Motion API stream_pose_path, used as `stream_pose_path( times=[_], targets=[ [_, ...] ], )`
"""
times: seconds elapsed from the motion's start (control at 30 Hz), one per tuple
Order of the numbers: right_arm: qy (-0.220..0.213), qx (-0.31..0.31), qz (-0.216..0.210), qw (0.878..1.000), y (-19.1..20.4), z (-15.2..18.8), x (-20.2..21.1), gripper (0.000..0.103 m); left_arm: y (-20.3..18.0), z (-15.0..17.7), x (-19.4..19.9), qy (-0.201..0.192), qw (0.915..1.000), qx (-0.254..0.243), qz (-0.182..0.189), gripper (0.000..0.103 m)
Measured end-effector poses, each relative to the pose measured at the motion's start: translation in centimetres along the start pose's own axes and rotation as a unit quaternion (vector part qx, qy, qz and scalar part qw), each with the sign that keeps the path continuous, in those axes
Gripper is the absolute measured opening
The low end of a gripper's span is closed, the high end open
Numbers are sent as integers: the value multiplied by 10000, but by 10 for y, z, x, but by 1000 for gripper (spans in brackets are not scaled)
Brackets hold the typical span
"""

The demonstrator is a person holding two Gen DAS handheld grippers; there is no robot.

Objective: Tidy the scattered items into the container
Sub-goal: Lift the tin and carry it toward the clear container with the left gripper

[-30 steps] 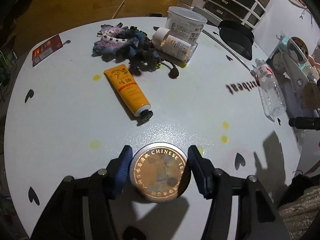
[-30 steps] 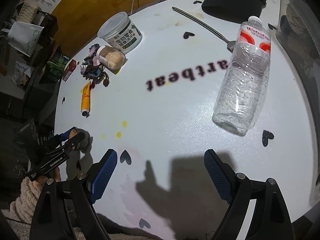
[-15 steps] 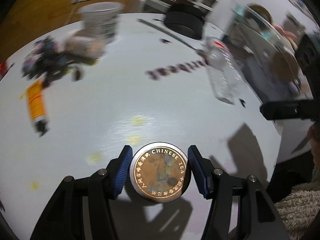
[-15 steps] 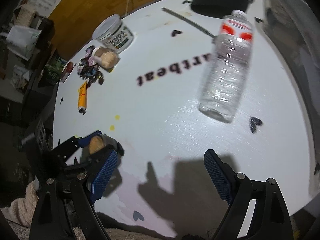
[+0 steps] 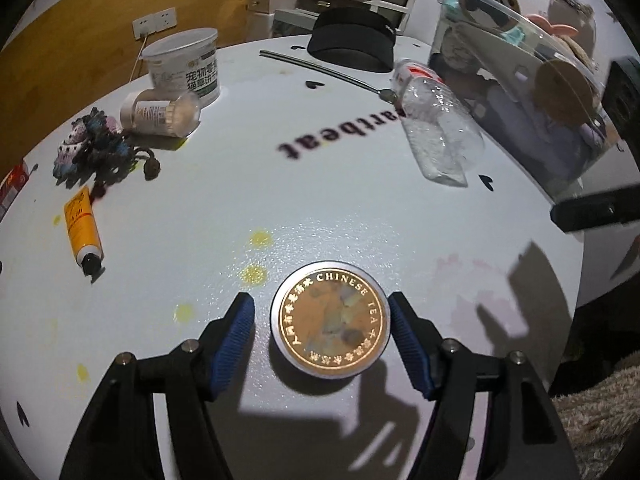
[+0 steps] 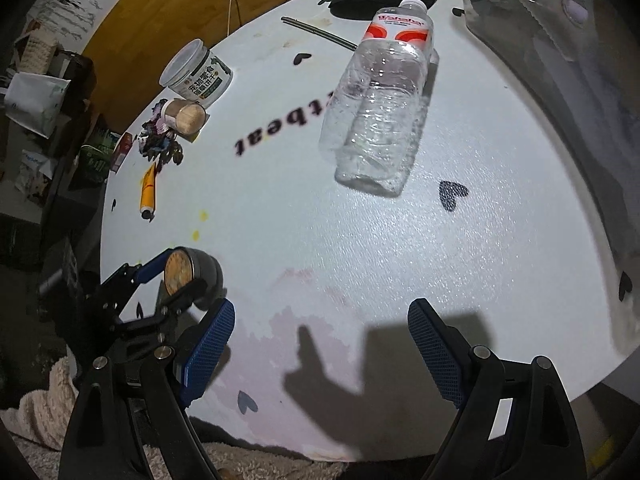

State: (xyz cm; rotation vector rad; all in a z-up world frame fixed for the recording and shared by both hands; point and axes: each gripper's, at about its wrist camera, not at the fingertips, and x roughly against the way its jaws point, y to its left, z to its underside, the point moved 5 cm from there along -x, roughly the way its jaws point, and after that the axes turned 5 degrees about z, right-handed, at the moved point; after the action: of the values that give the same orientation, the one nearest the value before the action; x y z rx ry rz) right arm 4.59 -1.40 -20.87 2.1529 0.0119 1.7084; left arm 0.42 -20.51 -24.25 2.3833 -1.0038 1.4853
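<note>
A: Gold tea tin sits on the white desk near its front edge, between the left gripper fingers. They're opening: a clear gap at one pad, the other looks just off the rim, hard to say.

B: Right gripper?

A: Spread wide, nothing between, over bare desk. Water bottle lies on its side beyond. Clear container sits at the right edge; orange tube and white tub far left.
</note>
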Motion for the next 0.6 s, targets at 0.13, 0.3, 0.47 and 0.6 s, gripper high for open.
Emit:
stream_pose_path(
  times=[0.13, 0.3, 0.47, 0.6],
  targets=[
    [89, -36, -88, 9999, -2, 4, -7, 88, -4, -1, -6, 91, 9999, -89, -4, 68],
    [248, -186, -330, 9990, -1, 6, -19, 88, -10, 0, -8, 125, 9998, -159, 44, 61],
    [798, -1144, -1426, 9799, 3, 2, -42, 88, -6, 1, -6, 187, 9997, -38, 161, 58],
    [1161, -1862, -2101, 9527, 12, -2, -63, 88, -3, 1, -5, 192, 9993, 166, 263, 58]
  ],
)
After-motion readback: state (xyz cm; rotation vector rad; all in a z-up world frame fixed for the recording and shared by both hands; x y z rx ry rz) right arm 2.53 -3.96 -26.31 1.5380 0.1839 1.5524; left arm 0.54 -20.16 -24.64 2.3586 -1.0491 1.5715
